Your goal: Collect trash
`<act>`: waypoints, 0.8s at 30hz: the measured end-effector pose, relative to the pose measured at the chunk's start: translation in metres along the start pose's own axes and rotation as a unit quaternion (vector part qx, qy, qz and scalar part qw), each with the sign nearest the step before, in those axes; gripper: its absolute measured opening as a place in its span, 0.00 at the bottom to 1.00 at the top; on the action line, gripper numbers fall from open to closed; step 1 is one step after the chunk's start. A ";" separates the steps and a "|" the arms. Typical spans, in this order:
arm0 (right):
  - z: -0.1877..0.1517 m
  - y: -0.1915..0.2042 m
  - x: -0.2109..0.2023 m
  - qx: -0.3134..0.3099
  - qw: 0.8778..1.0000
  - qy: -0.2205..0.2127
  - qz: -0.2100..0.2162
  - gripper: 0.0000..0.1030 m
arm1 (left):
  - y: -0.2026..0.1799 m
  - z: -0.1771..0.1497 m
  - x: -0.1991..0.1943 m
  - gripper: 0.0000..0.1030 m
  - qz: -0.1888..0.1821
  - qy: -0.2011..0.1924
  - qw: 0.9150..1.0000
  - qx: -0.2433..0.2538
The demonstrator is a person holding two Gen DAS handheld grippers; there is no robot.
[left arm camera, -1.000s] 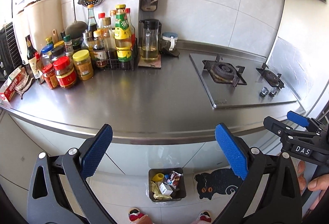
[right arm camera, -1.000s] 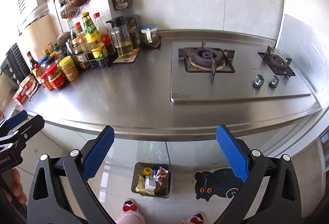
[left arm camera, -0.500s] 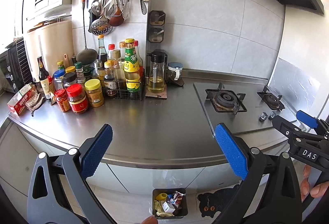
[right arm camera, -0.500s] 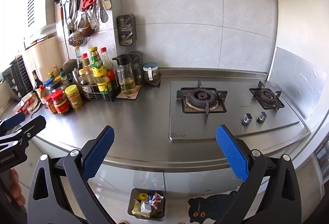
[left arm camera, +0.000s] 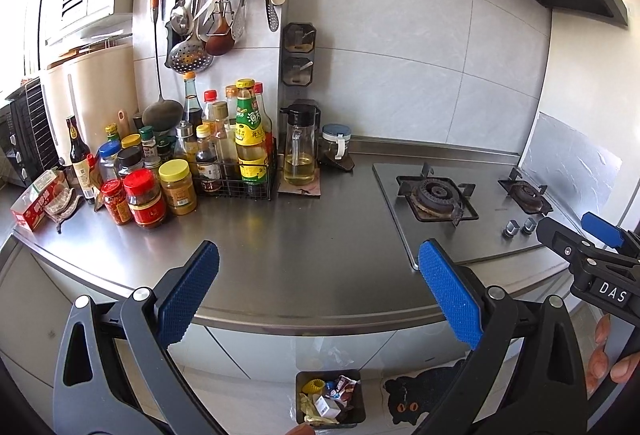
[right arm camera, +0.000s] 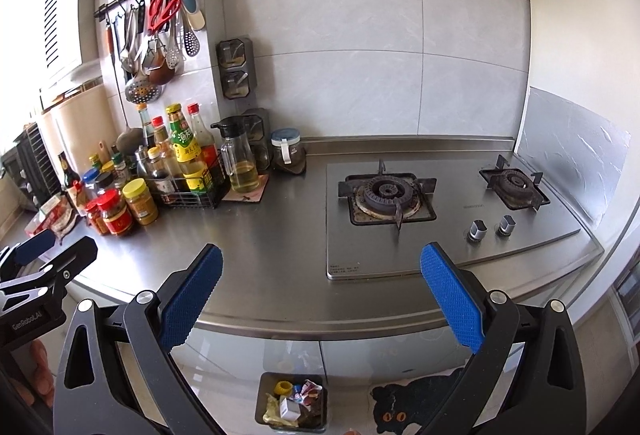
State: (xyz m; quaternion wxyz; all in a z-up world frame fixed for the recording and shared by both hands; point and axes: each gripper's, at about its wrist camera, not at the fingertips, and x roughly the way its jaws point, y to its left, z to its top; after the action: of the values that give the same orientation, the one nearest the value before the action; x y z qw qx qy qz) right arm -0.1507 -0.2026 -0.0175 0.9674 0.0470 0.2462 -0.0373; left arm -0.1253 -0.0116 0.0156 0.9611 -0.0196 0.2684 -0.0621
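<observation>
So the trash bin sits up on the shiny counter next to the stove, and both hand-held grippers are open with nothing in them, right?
Not quite. The trash bin sits on the floor below the counter, beside the black cat mat, as the right wrist view shows. The rest holds: the left hand-held gripper and right hand-held gripper are both open with nothing in them.
</observation>
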 end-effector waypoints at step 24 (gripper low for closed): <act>0.007 0.000 0.010 -0.006 1.000 0.005 0.003 0.97 | 0.007 0.001 0.008 0.92 0.001 0.003 1.000 -0.012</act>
State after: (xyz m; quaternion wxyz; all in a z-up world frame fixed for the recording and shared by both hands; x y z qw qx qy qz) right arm -0.1385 -0.2041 -0.0159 0.9666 0.0425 0.2508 -0.0326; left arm -0.1169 -0.0056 0.0120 0.9601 -0.0303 0.2717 -0.0584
